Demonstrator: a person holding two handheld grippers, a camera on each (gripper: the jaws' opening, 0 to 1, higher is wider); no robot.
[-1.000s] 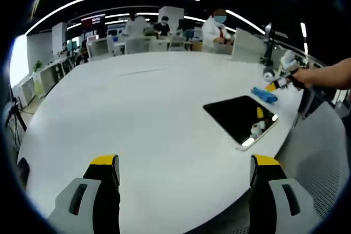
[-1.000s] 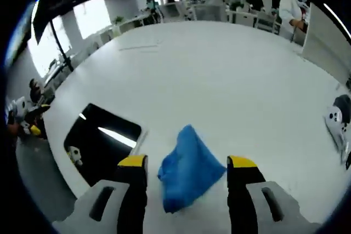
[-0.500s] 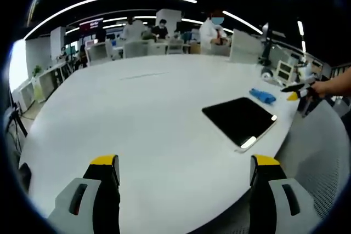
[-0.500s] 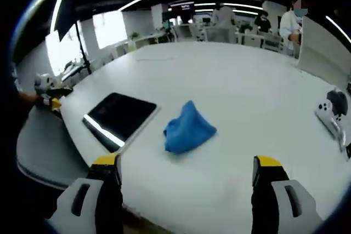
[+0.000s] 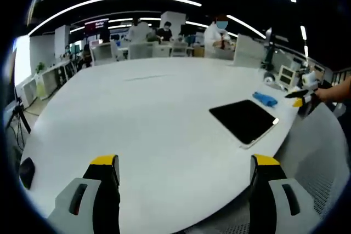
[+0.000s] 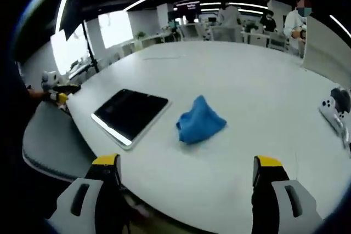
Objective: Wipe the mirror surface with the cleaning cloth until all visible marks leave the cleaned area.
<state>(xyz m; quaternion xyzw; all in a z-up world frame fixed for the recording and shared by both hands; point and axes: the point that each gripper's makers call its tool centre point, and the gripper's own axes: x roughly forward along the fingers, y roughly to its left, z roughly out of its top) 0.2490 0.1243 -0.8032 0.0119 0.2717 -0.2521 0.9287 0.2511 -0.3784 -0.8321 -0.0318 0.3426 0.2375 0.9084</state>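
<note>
A dark rectangular mirror lies flat near the edge of a large white table. A crumpled blue cloth rests on the table beside the mirror, touching neither gripper. My left gripper stands open over the near table edge, well short of the mirror. My right gripper is open too, pulled back from the cloth with nothing between its fingers. The right gripper shows small at the far right of the left gripper view, and the left gripper at the left of the right gripper view.
A white game controller lies at the table's right edge. A grey mesh chair stands by the table near the mirror. Desks, screens and several people fill the room behind. A tripod leg stands at left.
The right gripper has backed away from the cloth, which now lies free on the table; its jaws widened a second ago. The left gripper view has shifted only slightly.
</note>
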